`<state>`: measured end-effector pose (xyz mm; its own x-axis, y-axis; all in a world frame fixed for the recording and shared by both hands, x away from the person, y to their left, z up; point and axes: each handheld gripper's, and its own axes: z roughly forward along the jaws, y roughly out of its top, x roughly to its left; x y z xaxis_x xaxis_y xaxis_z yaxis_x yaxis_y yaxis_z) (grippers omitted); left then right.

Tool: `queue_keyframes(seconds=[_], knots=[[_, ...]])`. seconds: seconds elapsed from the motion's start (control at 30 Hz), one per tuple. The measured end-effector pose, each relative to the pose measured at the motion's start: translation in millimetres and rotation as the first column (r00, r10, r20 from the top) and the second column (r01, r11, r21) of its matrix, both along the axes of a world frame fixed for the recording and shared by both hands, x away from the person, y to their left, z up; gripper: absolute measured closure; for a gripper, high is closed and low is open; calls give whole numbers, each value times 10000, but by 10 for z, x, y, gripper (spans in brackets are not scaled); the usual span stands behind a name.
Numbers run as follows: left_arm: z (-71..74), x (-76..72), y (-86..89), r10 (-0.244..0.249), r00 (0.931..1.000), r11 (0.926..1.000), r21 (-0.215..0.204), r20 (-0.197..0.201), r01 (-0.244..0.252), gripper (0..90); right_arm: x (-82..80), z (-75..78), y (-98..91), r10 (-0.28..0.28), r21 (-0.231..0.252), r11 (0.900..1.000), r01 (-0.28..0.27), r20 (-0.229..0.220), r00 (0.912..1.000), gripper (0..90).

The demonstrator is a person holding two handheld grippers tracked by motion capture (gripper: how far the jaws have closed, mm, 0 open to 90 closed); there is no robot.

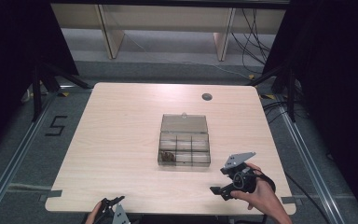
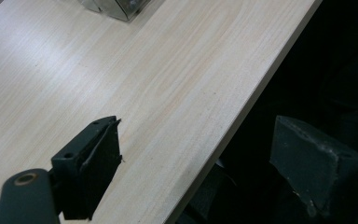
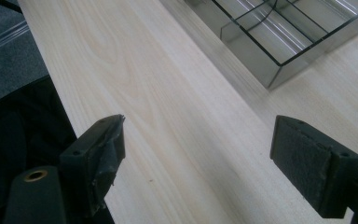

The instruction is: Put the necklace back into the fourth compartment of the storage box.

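The main hazard here is a clumsy approach: the clear compartment box (image 1: 184, 145) stands open with its lid (image 1: 184, 123) laid back flat behind it, and it looks light, so I judge that a jaw catching its near wall or the lid's edge would slide or tip it and scatter whatever lies inside. The right gripper (image 1: 235, 175), held in a hand (image 1: 261, 196) over the near right part of the table (image 1: 121, 140), is just beside the box's near right corner, its jaws spread wide with nothing between them; in the right gripper view the box's corner (image 3: 279, 70) sits ahead and to the side of the opening, so a straight push forward would likely strike the wall instead of entering a cell. The left gripper (image 1: 113, 211) sits low at the table's near edge, well apart from the box, its jaws also wide and empty, one of them hanging past the edge, where a careless lift could knock the tabletop. The box sits near the table's middle, slightly right, divided into small cells; the near left cell holds a dark brownish clump (image 1: 167, 156), perhaps small parts, too small to identify. The other cells appear empty.
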<state>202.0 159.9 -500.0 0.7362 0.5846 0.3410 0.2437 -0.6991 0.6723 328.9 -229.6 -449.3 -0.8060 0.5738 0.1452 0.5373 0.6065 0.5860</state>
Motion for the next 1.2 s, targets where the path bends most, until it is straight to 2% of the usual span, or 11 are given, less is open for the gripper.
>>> queue_keyframes(seconds=[0.23, 0.3, 0.33, 0.47, 0.57, 0.7, 0.73, 0.77, 0.83, 0.97, 1.2], knots=[[-2, 0, -3, -31, 10000, 10000, 22, -21, 31, 154, -25, -51, -26, 36, 77, 10000, -38, 289, 9996, 188], [-4, 1, -4, -29, 10000, 10000, 3, -6, 29, 154, -49, -39, -32, -38, -109, 9999, 39, 42, 10000, 189], [-4, 2, -4, 6, 10000, 10000, 17, -31, -6, 154, -36, -53, -43, 103, -112, 9999, -99, 343, 9994, 191], [-5, -1, -6, -26, 10000, 10000, 70, -84, 26, 154, -72, -48, -72, -155, -7, 9999, 155, 84, 9998, 193], [-1, 1, -6, -37, 10000, 10000, 48, -91, 37, 154, -66, -76, -91, -141, 132, 9998, 136, 429, 9990, 193], [1, -4, -9, 99, 9999, 9999, 73, -56, -99, 154, -107, -98, -115, -316, 210, 9993, 314, 89, 9995, 193], [10, -5, -4, 41, 10000, 9999, 166, -88, -40, 153, -102, -104, -126, -266, 208, 9994, 259, 324, 9991, 193], [9, -5, -6, 57, 10000, 9999, 124, -76, -56, 154, -126, -95, -129, -382, 245, 9990, 381, 6, 9993, 193], [9, -4, -6, 55, 10000, 9999, 141, -80, -54, 154, -122, -99, -146, -351, 261, 9991, 344, 286, 9990, 192], [9, -9, -11, 14, 9999, 9998, 192, -130, -11, 154, -168, -74, -183, -358, 216, 9991, 357, 10, 9994, 191], [6, -4, -12, -75, 9999, 9997, 238, -139, 78, 154, -199, -106, -229, -580, 445, 9974, 566, 326, 9978, 191]])
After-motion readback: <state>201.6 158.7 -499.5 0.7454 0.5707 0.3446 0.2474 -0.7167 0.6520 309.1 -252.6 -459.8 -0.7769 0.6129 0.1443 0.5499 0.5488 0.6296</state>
